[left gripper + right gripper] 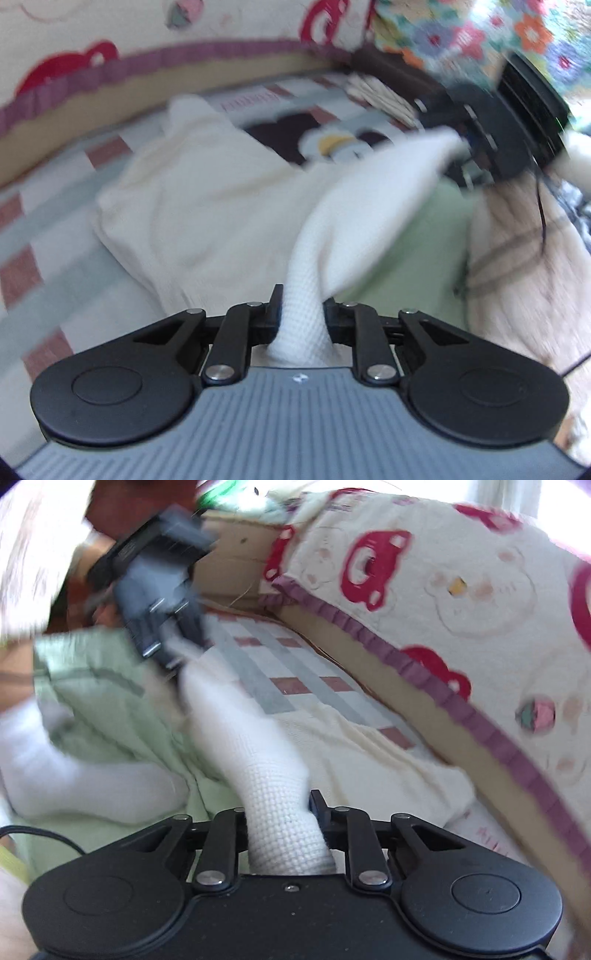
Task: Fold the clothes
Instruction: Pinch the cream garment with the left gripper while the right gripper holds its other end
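White knit garment (354, 206) — bunched between the fingers of both grippers and stretched between them, lifted off the bed; in the left wrist view it runs from bottom centre up to the upper right.
Left gripper (301, 314) — bottom centre of its own view, jaws drawn in tight on a rolled end of the knit.
Right gripper (282, 823) — bottom centre of its own view, jaws pinched on the other end of the same cloth.
Cream cloth (192, 199) — lying flat at centre left on the checked bedsheet (22, 266).
Pale green cloth (92, 701) — left of the right wrist view, under the stretched knit.
Pillow with red print (443, 590) — upper right, edged with a purple frill.
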The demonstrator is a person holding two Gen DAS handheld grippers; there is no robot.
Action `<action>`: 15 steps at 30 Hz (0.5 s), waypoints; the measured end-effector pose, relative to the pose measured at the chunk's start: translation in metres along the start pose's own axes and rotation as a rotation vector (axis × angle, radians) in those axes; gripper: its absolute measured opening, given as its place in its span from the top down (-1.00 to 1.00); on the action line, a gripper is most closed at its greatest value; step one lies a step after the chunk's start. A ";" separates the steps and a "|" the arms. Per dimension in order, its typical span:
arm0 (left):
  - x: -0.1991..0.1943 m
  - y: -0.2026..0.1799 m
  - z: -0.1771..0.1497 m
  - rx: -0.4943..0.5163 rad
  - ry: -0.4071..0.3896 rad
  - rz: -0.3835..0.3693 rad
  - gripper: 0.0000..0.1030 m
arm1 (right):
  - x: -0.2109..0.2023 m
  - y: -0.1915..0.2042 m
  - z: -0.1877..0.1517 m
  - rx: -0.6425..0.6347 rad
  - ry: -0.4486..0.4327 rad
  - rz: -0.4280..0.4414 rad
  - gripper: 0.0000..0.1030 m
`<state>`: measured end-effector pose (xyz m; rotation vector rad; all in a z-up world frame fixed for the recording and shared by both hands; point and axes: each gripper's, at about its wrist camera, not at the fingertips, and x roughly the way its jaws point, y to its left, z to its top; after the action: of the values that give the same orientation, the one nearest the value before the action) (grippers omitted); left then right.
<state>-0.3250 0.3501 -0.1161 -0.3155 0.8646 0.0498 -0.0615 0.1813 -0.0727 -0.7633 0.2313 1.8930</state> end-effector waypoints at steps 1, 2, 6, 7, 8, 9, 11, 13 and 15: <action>0.003 -0.004 -0.002 0.008 0.004 0.003 0.58 | 0.000 -0.004 0.000 0.023 0.001 0.006 0.58; 0.007 -0.009 -0.003 0.020 0.005 0.015 0.51 | 0.003 -0.004 0.000 0.026 0.005 0.000 0.58; 0.024 -0.025 -0.009 0.075 0.010 0.084 0.07 | 0.013 -0.009 0.002 0.115 -0.006 -0.015 0.58; 0.029 -0.027 -0.011 0.087 0.018 0.103 0.07 | 0.015 -0.012 0.002 0.142 -0.010 -0.021 0.58; 0.031 -0.028 -0.011 0.094 0.030 0.114 0.40 | 0.015 -0.014 0.003 0.170 -0.013 -0.026 0.58; 0.031 -0.028 -0.010 0.098 0.043 0.122 0.75 | 0.013 -0.016 0.004 0.201 -0.015 -0.022 0.58; 0.018 -0.021 -0.005 0.073 0.040 0.107 0.78 | 0.009 -0.015 0.005 0.222 -0.014 0.002 0.59; -0.001 -0.017 -0.001 0.069 0.026 0.099 0.79 | 0.002 -0.006 0.009 0.197 -0.022 0.028 0.60; -0.019 -0.016 0.000 0.065 0.024 0.079 0.79 | -0.007 0.006 0.012 0.204 -0.023 0.063 0.60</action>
<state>-0.3346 0.3361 -0.0973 -0.2213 0.9006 0.0915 -0.0696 0.1788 -0.0605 -0.6015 0.4312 1.9014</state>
